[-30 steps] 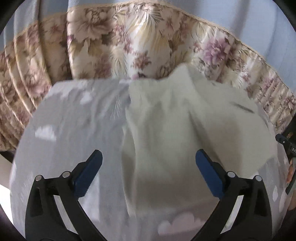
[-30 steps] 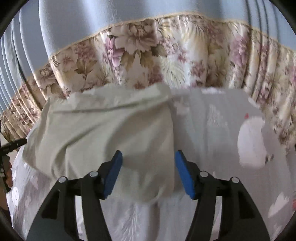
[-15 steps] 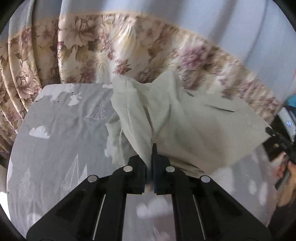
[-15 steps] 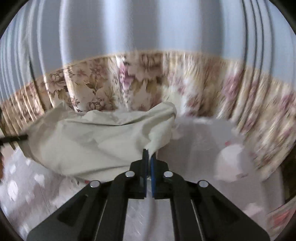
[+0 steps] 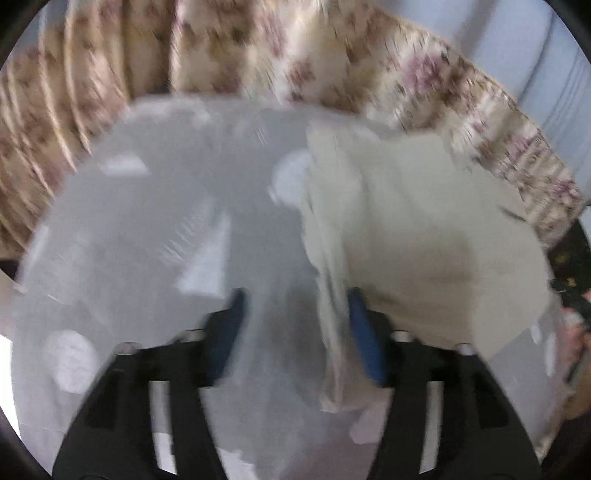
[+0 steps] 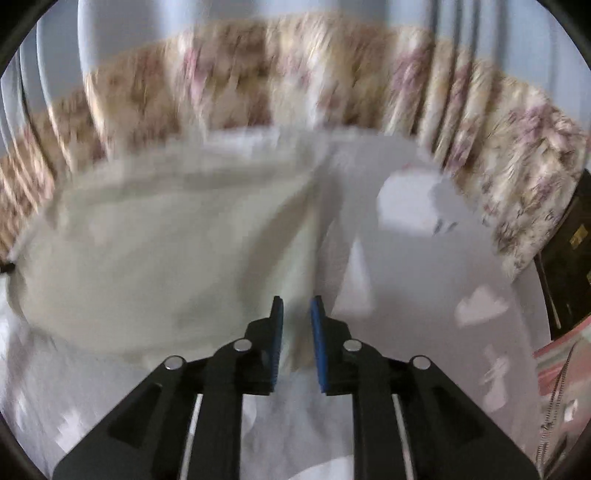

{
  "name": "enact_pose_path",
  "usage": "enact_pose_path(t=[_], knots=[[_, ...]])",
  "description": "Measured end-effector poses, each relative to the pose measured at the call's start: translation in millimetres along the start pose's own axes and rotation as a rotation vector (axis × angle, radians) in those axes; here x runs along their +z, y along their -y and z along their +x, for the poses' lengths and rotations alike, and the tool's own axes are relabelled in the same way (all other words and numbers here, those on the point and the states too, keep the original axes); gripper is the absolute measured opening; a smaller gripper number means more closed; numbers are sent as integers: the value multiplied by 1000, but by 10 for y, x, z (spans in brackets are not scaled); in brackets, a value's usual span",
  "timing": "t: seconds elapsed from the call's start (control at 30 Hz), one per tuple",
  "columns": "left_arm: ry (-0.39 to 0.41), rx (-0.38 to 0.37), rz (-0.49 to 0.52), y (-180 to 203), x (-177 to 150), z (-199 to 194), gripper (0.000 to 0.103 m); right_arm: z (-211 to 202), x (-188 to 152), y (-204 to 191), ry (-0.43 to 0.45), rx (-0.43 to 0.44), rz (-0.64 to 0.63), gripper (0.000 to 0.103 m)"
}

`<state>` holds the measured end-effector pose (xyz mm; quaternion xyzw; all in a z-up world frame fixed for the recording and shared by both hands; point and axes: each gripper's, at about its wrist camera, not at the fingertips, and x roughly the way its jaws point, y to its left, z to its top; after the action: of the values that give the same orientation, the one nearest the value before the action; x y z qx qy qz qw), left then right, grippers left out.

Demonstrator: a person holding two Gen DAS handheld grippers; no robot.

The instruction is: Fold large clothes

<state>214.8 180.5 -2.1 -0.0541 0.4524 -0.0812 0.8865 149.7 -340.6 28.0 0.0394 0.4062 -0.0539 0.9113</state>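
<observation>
Now | your left gripper (image 5: 295, 325): jaws just widened, a fold of the pale cream cloth garment (image 5: 424, 240) loose between them | your right gripper (image 6: 296, 332): narrow gap, just parted, garment edge inside | garment lies on grey cloud-print bed sheet (image 5: 147, 221).

Grey sheet (image 5: 155, 236) printed with white clouds, trees and small animals, spread flat across the bed, motion-blurred in both views. Beyond its far edge, a gathered floral curtain (image 6: 280, 74) in cream, tan and mauve, hanging in pleats. Above that, pale blue drapery (image 6: 122, 33) in vertical folds. At the right edge of the right wrist view, dark furniture (image 6: 569, 258), too blurred to identify. Near the lower right there, a pink strip (image 6: 554, 354) of unclear kind.
</observation>
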Motion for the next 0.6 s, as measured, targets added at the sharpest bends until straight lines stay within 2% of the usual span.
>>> enact_pose_path(t=[0.07,0.13,0.2,0.3,0.37,0.4,0.43,0.53,0.6], knots=[[49,41,42,137,124,-134,71,-92,155,25,56,29,23,36],[73,31,64,288,248,-162,81,-60,301,-94,79,76,10,36],[74,-2,78,485,337,-108,81,84,399,-291,76,125,-25,36],[33,-60,125,894,413,87,81,387,479,-686,29,167,-112,35],[-30,-37,163,1132,486,357,72,612,524,-890,-36,157,-166,32],[-56,-14,173,1174,477,433,55,728,577,-982,-67,124,-183,31],[-92,40,196,1234,525,577,45,805,629,-1035,-84,107,-185,27],[-110,188,204,1202,726,843,44,998,907,-1074,-106,34,-139,23],[-112,211,153,1062,869,916,44,1083,1037,-1008,-89,-67,-119,20]])
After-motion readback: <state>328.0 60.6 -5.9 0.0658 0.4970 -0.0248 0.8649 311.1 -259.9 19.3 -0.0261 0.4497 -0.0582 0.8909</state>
